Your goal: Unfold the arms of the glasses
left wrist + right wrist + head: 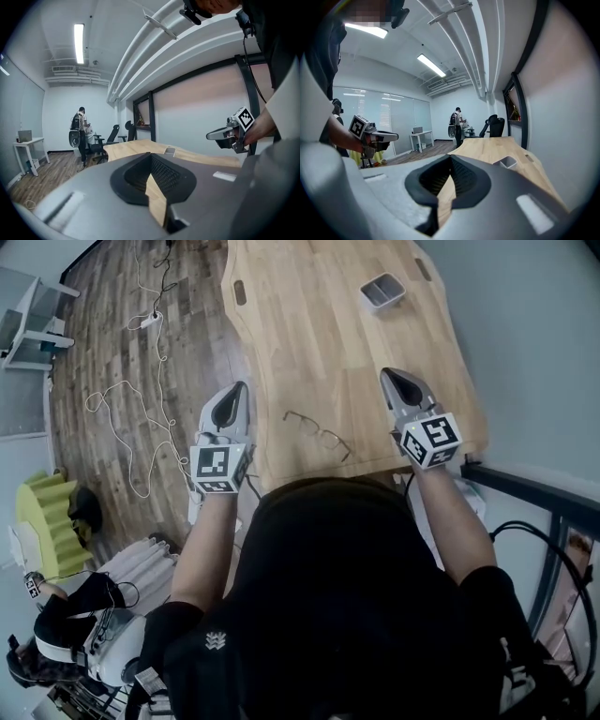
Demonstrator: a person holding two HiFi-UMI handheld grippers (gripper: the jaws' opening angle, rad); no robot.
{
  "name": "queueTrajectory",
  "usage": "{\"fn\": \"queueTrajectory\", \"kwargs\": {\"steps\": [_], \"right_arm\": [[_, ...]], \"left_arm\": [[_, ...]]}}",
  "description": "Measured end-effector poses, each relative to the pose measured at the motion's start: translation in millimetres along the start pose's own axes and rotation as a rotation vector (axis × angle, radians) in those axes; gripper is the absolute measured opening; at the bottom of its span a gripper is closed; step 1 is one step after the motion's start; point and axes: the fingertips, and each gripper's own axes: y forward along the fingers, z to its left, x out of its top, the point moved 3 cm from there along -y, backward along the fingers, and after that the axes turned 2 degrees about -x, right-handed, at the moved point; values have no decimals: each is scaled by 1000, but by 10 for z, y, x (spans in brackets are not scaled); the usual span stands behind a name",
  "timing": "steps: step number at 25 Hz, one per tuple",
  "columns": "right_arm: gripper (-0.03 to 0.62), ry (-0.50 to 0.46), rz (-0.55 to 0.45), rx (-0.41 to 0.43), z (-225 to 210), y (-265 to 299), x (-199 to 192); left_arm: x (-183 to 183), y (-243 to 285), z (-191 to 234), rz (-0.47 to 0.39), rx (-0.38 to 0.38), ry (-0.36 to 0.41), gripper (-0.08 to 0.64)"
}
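Left hand-held gripper (242, 388), right hand-held gripper (385, 373): both pressed together; glasses (317, 432) outside tray (385, 303).

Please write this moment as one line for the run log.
glasses on table, untouched | left hand-held gripper shut, empty, left of them | right hand-held gripper shut, empty, right of them

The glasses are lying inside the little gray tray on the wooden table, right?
Not quite. The glasses lie on the bare wooden table, near its close edge, between the left gripper and the right gripper. The little gray tray sits apart at the far end. The head view shows it.
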Motion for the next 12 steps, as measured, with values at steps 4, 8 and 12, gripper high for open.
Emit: {"fn": "queueTrajectory", "kwargs": {"steps": [4,8,12], "right_arm": [[2,-22,4,8,24,37,-30],[2,-32,-2,23,50,33,-76],[2,-24,2,25,64,41,-104]], "left_arm": [[-18,4,-14,1,-2,4,6],[-76,-11,-46,9,1,-17,6],[-112,-39,-64,14,5,-12,6]]}}
